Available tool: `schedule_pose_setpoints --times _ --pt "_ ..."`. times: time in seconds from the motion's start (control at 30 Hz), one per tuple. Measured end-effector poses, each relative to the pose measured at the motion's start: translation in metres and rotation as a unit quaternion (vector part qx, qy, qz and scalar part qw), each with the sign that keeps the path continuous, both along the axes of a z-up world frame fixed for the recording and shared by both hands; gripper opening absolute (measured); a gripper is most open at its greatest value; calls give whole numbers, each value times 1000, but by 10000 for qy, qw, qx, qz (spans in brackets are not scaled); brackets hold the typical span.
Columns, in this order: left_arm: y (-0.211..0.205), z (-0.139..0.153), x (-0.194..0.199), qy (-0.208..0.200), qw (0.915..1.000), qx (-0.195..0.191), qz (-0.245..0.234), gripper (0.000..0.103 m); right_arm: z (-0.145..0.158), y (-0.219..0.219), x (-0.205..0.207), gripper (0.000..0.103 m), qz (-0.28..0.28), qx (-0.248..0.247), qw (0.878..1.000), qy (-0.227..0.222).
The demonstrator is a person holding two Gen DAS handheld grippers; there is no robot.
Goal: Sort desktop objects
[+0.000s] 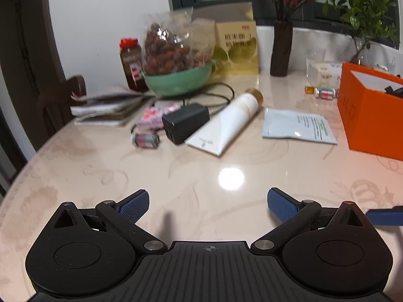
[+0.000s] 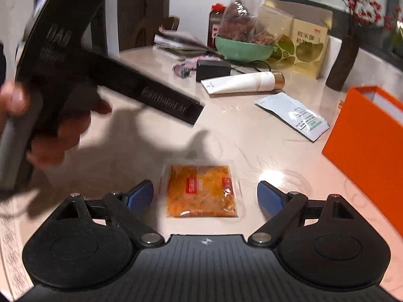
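My right gripper [image 2: 205,193] is open, low over the table, with an orange pickle sachet [image 2: 201,191] lying flat between its fingers, not gripped. My left gripper [image 1: 207,205] is open and empty above bare tabletop. A white tube with a gold cap [image 1: 226,120] [image 2: 241,83], a black power adapter [image 1: 185,123] [image 2: 212,69], a pale blue sachet [image 1: 298,125] [image 2: 294,115] and a small can [image 1: 146,139] lie further back. An orange box [image 1: 370,115] [image 2: 367,151] stands open at the right.
A green bowl [image 1: 176,80] with a bag of nuts, a dark jar [image 1: 131,63], a yellow carton [image 1: 238,47], a dark vase [image 1: 280,47], magazines [image 1: 105,108] and small bottles [image 1: 325,91] line the back. The left hand-held device [image 2: 75,63] hangs at the left of the right wrist view.
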State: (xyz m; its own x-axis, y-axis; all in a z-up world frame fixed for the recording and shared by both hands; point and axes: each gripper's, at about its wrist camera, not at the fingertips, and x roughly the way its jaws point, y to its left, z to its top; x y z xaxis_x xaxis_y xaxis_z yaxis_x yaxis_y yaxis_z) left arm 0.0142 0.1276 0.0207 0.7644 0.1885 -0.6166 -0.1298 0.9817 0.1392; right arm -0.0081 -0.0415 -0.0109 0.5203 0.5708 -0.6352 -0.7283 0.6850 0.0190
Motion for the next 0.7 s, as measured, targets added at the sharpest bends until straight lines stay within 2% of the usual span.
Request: schedule_pose_setpoints --times 0.1,0.2,0.23,0.37,0.5,0.57,0.7 --pt "-3 -5 -1 67 10000 0 -19 103 -1 -1 4 91 -11 40 10000 -9" --pt "-4 -6 -2 60 10000 -13 -31 103 1 -1 0 76 -68 75 9999 -72" --pt "-4 -5 -2 72 10000 -36 -4 103 2 0 0 68 -110 59 9999 -60" --pt "-3 -5 -2 99 9999 -130 -24 103 2 -1 -4 63 -219 50 9997 -100" --pt "-16 -12 5 390 9990 8 -230 103 0 -7 -9 62 -176 133 9996 -186" --pt "-24 -15 4 416 9982 25 -425 103 1 -11 -8 42 -248 158 9993 -240" --pt "-41 -15 5 443 9969 54 -650 103 3 -16 -6 39 -211 227 9994 -172"
